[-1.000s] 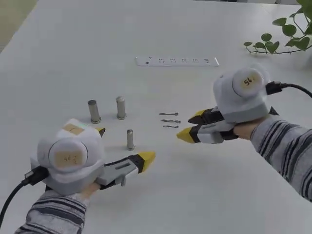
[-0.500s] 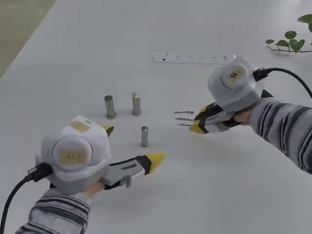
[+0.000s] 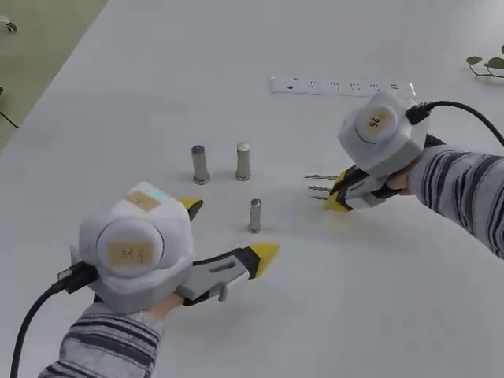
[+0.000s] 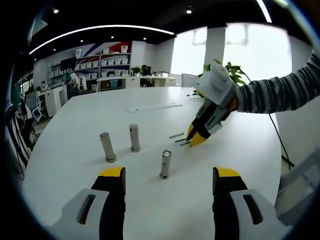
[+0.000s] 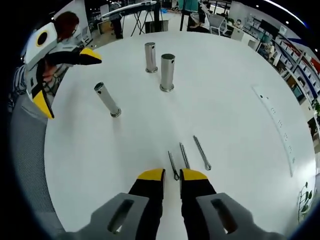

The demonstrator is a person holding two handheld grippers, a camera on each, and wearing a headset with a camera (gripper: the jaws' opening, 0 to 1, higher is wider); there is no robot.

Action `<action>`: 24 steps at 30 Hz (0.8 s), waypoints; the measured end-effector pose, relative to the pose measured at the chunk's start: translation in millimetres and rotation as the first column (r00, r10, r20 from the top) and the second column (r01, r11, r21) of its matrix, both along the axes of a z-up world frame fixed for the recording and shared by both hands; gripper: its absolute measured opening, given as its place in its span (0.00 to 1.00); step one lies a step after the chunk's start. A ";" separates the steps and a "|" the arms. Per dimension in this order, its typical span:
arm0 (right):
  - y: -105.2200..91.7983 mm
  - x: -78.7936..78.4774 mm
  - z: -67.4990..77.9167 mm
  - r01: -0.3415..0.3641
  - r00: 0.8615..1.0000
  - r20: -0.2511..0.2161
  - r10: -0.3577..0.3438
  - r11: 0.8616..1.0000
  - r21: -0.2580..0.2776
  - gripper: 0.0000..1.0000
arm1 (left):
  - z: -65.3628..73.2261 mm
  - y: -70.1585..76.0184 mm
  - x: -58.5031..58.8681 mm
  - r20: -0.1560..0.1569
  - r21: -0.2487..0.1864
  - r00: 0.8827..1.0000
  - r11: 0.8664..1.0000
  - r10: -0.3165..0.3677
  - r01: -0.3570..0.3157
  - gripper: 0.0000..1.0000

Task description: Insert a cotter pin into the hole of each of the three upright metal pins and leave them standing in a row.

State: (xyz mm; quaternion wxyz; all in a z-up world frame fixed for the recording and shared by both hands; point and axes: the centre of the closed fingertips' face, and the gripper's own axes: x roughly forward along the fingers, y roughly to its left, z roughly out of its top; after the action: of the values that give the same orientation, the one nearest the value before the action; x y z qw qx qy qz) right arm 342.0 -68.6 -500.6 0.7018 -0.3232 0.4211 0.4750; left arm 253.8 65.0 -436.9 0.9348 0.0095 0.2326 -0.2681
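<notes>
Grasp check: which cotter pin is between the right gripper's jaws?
Leftmost cotter pin in the right gripper view: its end lies between the jaws; the other two lie further right.

Table [image 3: 157, 79]: smooth, matt white top. Three metal pins [image 3: 243, 161]: smooth grey metal with a satin sheen. Cotter pins [image 3: 319, 187], right of the metal pins: thin bright metal. Power strip [image 3: 342, 86], beyond the metal pins: white plastic. Left gripper [image 3: 228, 229] and right gripper [image 3: 337, 195]: matt white plastic shells. Sleeve [image 3: 465, 197]: striped knit cloth.

Open tabletop [image 3: 157, 79] around upright pins [image 3: 243, 161]
</notes>
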 end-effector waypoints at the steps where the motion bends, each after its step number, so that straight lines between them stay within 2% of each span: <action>1: 0.7 1.0 0.0 0.008 1.000 -0.008 -0.008 1.000 0.011 0.07 | 0.0 0.1 -0.1 0.001 0.002 1.000 1.000 -0.002 0.002 0.69; 2: 1.0 0.7 -1.0 0.011 1.000 -0.027 -0.011 1.000 0.010 0.06 | -0.4 0.6 -0.1 0.000 0.004 1.000 1.000 -0.002 0.002 0.69; 9: -1.6 5.8 -1.7 -0.057 0.998 -0.018 0.056 0.998 -0.019 0.01 | 0.6 2.9 -3.4 -0.011 0.000 1.000 1.000 0.008 -0.008 0.67; 13: -2.5 9.9 -1.5 -0.049 0.998 -0.028 0.049 0.999 -0.014 0.00 | -1.3 3.8 -6.6 -0.019 0.008 1.000 1.000 0.007 -0.007 0.66; 15: -2.6 6.0 -1.8 -0.049 0.998 -0.025 0.049 0.999 -0.015 0.00 | -2.4 4.7 -8.4 -0.020 0.026 1.000 1.000 0.005 -0.004 0.64; 20: -1.3 0.5 0.5 -0.079 0.997 0.020 0.079 0.997 -0.005 0.00 | -1.2 6.3 -10.8 -0.016 0.034 1.000 0.999 0.002 -0.002 0.61; 22: 6.3 -5.3 8.6 -0.094 0.994 0.057 0.092 0.995 0.039 0.00 | 0.0 7.2 -10.8 -0.012 0.037 1.000 0.999 0.001 -0.001 0.60; 24: 8.4 -10.3 15.1 -0.099 0.992 0.079 0.095 0.994 0.050 0.00 | 0.2 8.3 -9.9 -0.009 0.039 1.000 0.999 0.001 0.000 0.58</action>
State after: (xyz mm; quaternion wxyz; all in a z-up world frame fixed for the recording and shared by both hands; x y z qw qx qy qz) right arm 331.7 -60.3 -485.5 0.7020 -0.3421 0.3648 0.5070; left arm 243.9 73.3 -436.8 0.9335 0.0265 0.2420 -0.2634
